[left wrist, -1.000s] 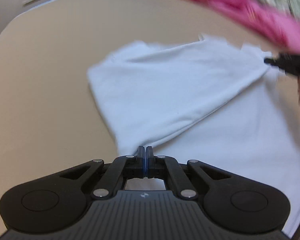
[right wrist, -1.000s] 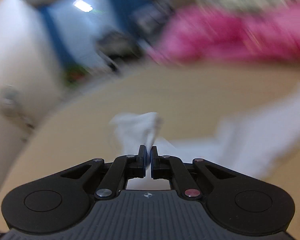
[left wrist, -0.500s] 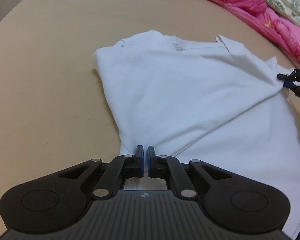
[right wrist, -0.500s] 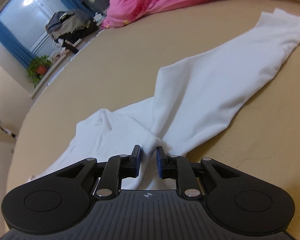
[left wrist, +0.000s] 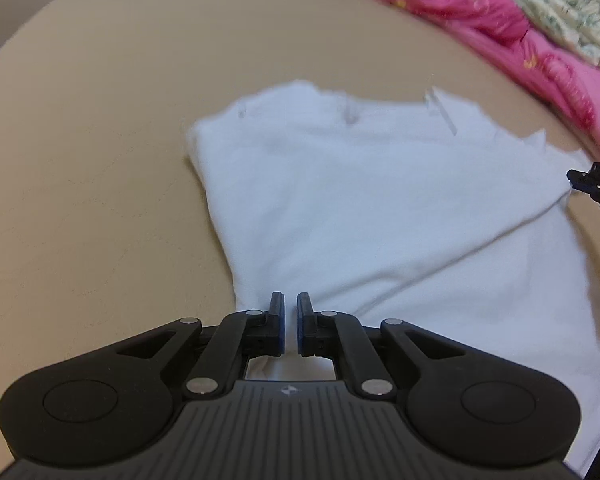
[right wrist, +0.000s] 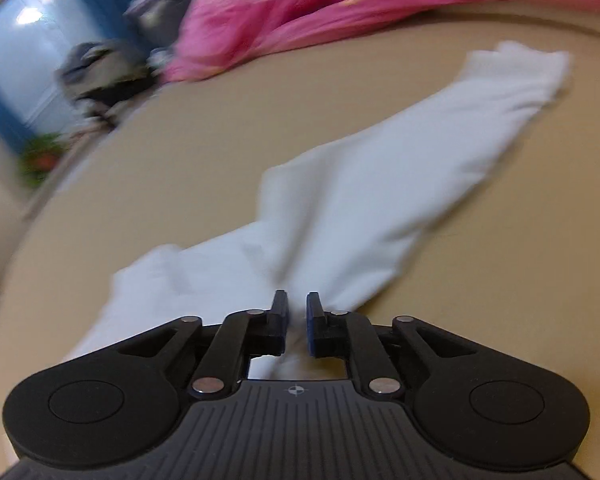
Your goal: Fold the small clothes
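Note:
A white long-sleeved shirt (left wrist: 360, 200) lies on the tan surface (left wrist: 100, 160), its left side folded over the body. My left gripper (left wrist: 290, 314) sits low over the shirt's near fold, jaws slightly apart with white cloth under the gap. My right gripper (right wrist: 297, 312) is also slightly open, with cloth bunched just under and between its fingertips. It also shows in the left wrist view (left wrist: 594, 188) at the shirt's right edge. One sleeve (right wrist: 460, 128) stretches away to the upper right in the right wrist view.
A pink quilt (left wrist: 500, 28) and a floral blanket (left wrist: 572, 4) are heaped along the far right of the surface. In the right wrist view the pink quilt (right wrist: 300, 8), a pile of dark clothes (right wrist: 108, 72) and a blue-curtained window (right wrist: 16, 52) lie beyond the far edge.
Both grippers have laid the folded side down on the surface and their jaws have parted from shut to slightly open. The right gripper has dropped low to the surface.

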Demonstrator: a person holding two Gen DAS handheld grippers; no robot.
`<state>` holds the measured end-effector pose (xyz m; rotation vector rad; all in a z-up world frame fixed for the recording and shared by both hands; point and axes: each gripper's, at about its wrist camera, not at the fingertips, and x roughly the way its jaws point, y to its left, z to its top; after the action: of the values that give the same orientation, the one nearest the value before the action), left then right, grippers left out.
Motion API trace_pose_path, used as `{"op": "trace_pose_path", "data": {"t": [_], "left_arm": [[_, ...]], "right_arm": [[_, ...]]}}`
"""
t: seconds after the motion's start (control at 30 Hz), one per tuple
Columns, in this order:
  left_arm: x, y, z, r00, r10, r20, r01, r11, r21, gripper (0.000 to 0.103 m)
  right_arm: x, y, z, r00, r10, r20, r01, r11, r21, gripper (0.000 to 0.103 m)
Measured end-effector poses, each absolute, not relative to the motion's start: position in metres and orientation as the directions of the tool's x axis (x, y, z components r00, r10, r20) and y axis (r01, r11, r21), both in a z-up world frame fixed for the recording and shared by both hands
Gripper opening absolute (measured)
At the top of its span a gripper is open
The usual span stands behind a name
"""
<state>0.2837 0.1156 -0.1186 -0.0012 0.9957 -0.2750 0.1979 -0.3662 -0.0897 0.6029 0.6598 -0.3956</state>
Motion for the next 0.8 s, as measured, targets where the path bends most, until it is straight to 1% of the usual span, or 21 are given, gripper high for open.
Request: {"op": "trace_pose_path", "data": {"t": [0.03, 0.07, 0.1, 0.13, 0.17, 0.2, 0.23, 0.27, 0.33, 0.43, 0.57, 0.63, 0.7, 0.8], "left_arm": [[0.283, 0.118, -0.116, 0.520, -0.248, -0.817, 0.229, 0.962, -0.146, 0.006], [0.284, 0.119, -0.117, 0.517, -0.268, -0.813, 0.227, 0.959, -0.171, 0.006], [0.286, 0.118, -0.122, 0.502, -0.266, -0.823, 0.223, 0.959, -0.174, 0.006], [0.287, 0.114, -0.130, 0.481, -0.240, -0.843, 0.223, 0.964, -0.147, 0.006], [0.287, 0.110, -0.138, 0.471, -0.209, -0.857, 0.238, 0.966, -0.105, 0.006], [0.285, 0.106, -0.139, 0.485, -0.203, -0.850, 0.254, 0.963, -0.085, 0.006], [0.284, 0.104, -0.138, 0.492, -0.195, -0.849, 0.270, 0.961, -0.064, 0.006], [0.284, 0.103, -0.137, 0.490, -0.194, -0.850, 0.270, 0.961, -0.064, 0.006], [0.285, 0.106, -0.137, 0.486, -0.202, -0.850, 0.260, 0.962, -0.081, 0.006], [0.285, 0.107, -0.138, 0.490, -0.207, -0.847, 0.267, 0.960, -0.080, 0.006], [0.285, 0.108, -0.143, 0.497, -0.212, -0.842, 0.271, 0.959, -0.082, 0.006], [0.285, 0.109, -0.143, 0.500, -0.214, -0.839, 0.272, 0.959, -0.083, 0.006], [0.284, 0.110, -0.143, 0.503, -0.218, -0.836, 0.272, 0.958, -0.086, 0.006], [0.282, 0.112, -0.144, 0.508, -0.229, -0.830, 0.268, 0.958, -0.100, 0.006]], "right_arm": [[0.194, -0.365, -0.082, 0.764, -0.157, -0.626, 0.484, 0.781, 0.395, 0.012], [0.193, -0.364, -0.077, 0.801, -0.124, -0.586, 0.428, 0.802, 0.416, 0.012], [0.195, -0.367, -0.078, 0.816, -0.042, -0.576, 0.367, 0.807, 0.462, 0.014], [0.205, -0.372, -0.085, 0.793, 0.085, -0.604, 0.311, 0.796, 0.520, 0.025], [0.216, -0.377, -0.096, 0.719, 0.190, -0.669, 0.291, 0.791, 0.538, 0.026], [0.217, -0.382, -0.103, 0.663, 0.152, -0.733, 0.345, 0.807, 0.480, 0.020], [0.211, -0.391, -0.103, 0.661, 0.055, -0.748, 0.415, 0.804, 0.426, 0.017], [0.204, -0.405, -0.099, 0.668, -0.025, -0.743, 0.474, 0.785, 0.400, 0.023], [0.192, -0.435, -0.091, 0.713, -0.053, -0.700, 0.495, 0.745, 0.448, 0.024], [0.174, -0.485, -0.086, 0.746, -0.143, -0.650, 0.542, 0.697, 0.469, 0.031], [0.150, -0.557, -0.112, 0.711, -0.252, -0.657, 0.657, 0.571, 0.492, 0.032], [0.138, -0.589, -0.131, 0.696, -0.288, -0.658, 0.698, 0.488, 0.524, 0.034], [0.134, -0.612, -0.145, 0.720, -0.297, -0.628, 0.687, 0.433, 0.583, 0.032], [0.126, -0.638, -0.165, 0.783, -0.285, -0.553, 0.622, 0.372, 0.689, 0.032]]}}
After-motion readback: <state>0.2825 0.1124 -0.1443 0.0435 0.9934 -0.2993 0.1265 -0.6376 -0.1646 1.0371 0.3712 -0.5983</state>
